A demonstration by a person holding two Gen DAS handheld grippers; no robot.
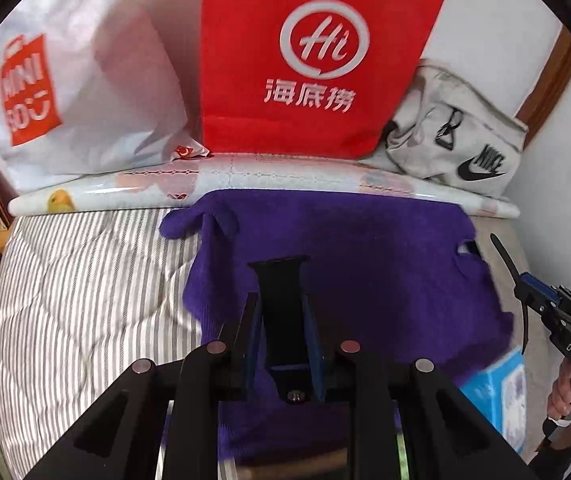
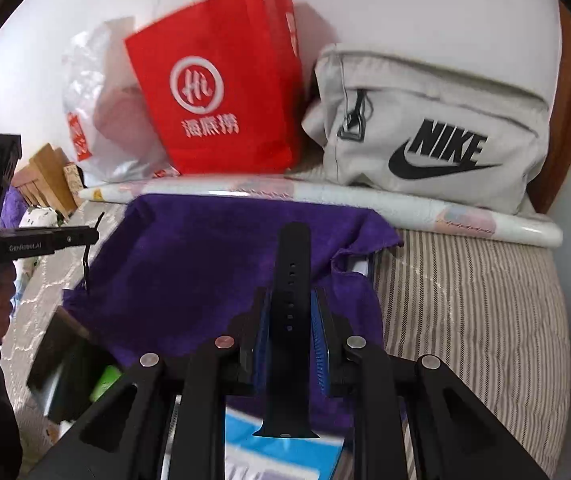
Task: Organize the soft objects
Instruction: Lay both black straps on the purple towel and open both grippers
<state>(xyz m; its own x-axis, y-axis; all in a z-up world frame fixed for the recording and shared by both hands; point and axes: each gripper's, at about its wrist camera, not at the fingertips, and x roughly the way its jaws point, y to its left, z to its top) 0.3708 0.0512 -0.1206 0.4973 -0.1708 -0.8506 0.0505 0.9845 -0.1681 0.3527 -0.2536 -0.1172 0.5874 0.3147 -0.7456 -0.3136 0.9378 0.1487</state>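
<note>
A purple towel lies spread on a striped quilt. In the left wrist view my left gripper is shut on a short black watch strap that hangs above the towel. My right gripper is shut on a longer black strap with holes, also over the towel. The right gripper shows at the right edge of the left wrist view, its curved strap beside the towel's edge. The left gripper shows at the left of the right wrist view, strap dangling.
Along the wall stand a red paper bag, a white plastic bag and a grey Nike bag. A rolled printed sheet lies behind the towel. A blue box sticks out from under the towel. Cardboard boxes sit at left.
</note>
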